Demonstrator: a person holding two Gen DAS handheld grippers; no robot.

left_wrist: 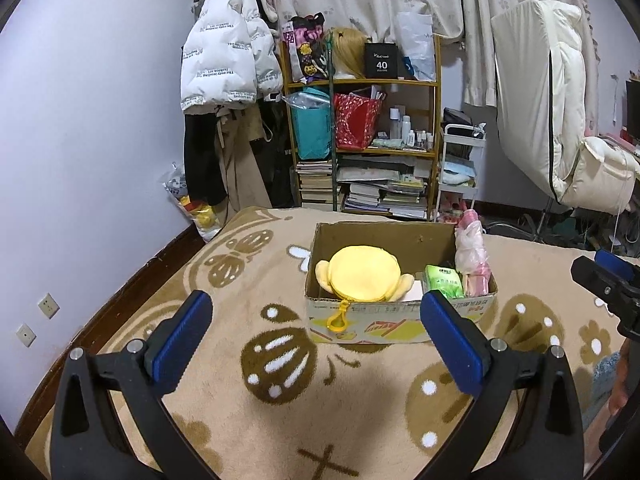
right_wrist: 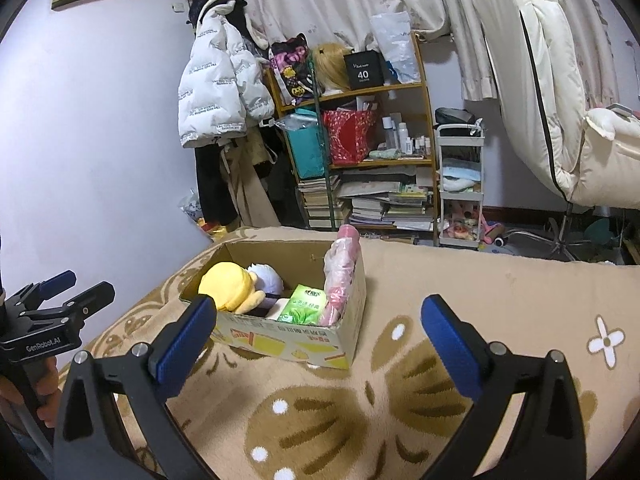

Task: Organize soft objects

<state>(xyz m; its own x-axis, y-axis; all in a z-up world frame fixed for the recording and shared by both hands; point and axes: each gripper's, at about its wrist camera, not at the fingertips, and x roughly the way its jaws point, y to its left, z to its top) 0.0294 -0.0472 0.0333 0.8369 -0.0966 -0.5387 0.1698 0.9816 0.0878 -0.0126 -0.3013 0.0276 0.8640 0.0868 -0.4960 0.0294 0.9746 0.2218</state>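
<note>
Yellow round plush pouch (left_wrist: 362, 276) packed inside open cardboard box (left_wrist: 400, 322), beside green tissue pack (left_wrist: 443, 281); both tongs (left_wrist: 316, 340) (right_wrist: 320, 344) wide, empty, short of box.

Cluttered bookshelf (left_wrist: 362, 136), hanging white jacket (left_wrist: 224, 52)

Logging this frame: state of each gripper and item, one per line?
left hand-held gripper: open, empty
right hand-held gripper: open, empty
cardboard box: open-topped, on the blanket
yellow plush: in box
green tissue pack: in box
pink umbrella: folded, sticks out above the box rim
</note>
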